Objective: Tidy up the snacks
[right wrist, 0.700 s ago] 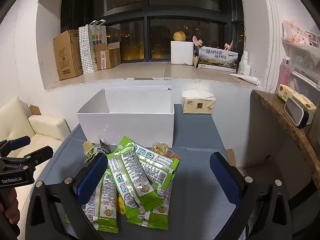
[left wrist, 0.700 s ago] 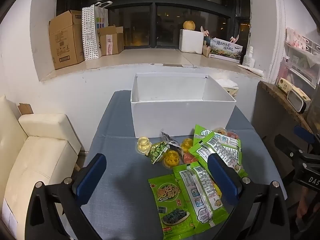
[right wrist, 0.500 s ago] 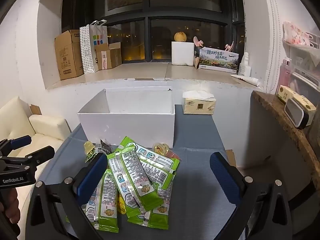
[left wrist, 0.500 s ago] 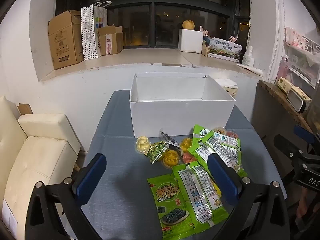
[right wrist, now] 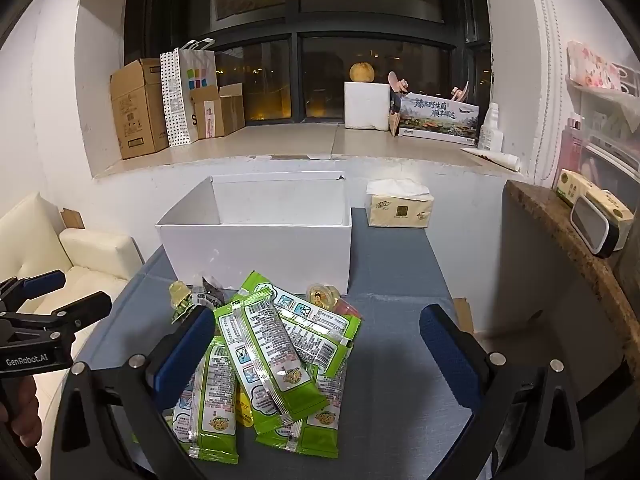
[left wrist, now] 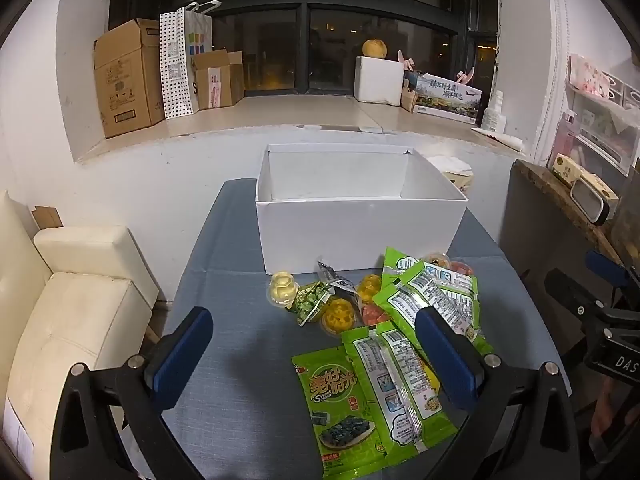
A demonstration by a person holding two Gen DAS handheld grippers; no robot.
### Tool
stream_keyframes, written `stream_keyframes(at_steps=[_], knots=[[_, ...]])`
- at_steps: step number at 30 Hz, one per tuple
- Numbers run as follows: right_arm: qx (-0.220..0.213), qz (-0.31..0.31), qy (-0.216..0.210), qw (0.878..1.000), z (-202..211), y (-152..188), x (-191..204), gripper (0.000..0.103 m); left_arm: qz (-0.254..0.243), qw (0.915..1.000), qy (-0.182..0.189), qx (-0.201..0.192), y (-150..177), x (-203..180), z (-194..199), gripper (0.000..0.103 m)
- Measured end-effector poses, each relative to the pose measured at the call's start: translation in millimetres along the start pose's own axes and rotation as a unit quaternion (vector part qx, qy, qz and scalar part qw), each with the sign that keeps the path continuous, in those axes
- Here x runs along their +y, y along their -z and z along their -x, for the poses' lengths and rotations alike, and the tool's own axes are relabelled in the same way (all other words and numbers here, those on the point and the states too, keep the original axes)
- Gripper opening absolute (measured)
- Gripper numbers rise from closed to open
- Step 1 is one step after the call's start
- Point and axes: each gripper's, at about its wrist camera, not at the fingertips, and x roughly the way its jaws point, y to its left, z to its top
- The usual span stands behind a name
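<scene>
Your left hand-held gripper (left wrist: 316,354) hangs with its jaws wide apart and nothing between the blue pads (left wrist: 182,356), low in the left wrist frame, above the blue-grey surface (left wrist: 240,400). Just beyond and right of centre lies the snack pile: a green seaweed packet (left wrist: 340,404) face up at lower centre, more green packets (left wrist: 432,300) overlapping it to the right, and a row of small jelly cups (left wrist: 283,289) and a small green pouch (left wrist: 310,300) just above them. The right pad overlaps the packets in the frame; whether it touches them you cannot tell. Behind the pile, at centre frame, the white box (left wrist: 356,232) stands open, no snack visible inside. A cream sofa (left wrist: 76,300) fills the lower left.

Your right hand-held gripper (right wrist: 316,360) is likewise spread wide, holding nothing, at the bottom of the right wrist frame. The green packets (right wrist: 272,360) lie stacked crosswise between its pads and toward the left one, back sides up. A jelly cup (right wrist: 322,294) sits at the pile's upper right, against the box's front wall; another cup (right wrist: 180,294) and a dark pouch (right wrist: 208,294) sit at its upper left. The white box (right wrist: 256,252) stands just above the pile. To the right of the box, a tissue pack (right wrist: 400,208) rests at the far end of the surface. At the left edge of this frame the other gripper shows, with a bit of your hand (right wrist: 20,408) on its handle.
</scene>
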Motion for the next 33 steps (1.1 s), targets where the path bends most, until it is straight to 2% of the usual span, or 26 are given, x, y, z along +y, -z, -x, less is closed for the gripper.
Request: stream_keyframes(at_steps=[33], knots=[[0.001, 0.004, -0.003, 1.000, 0.4, 0.5, 2.0, 0.103, 0.000, 1.0000, 0.001, 0.000, 0.9, 1.1, 1.4, 0.103]])
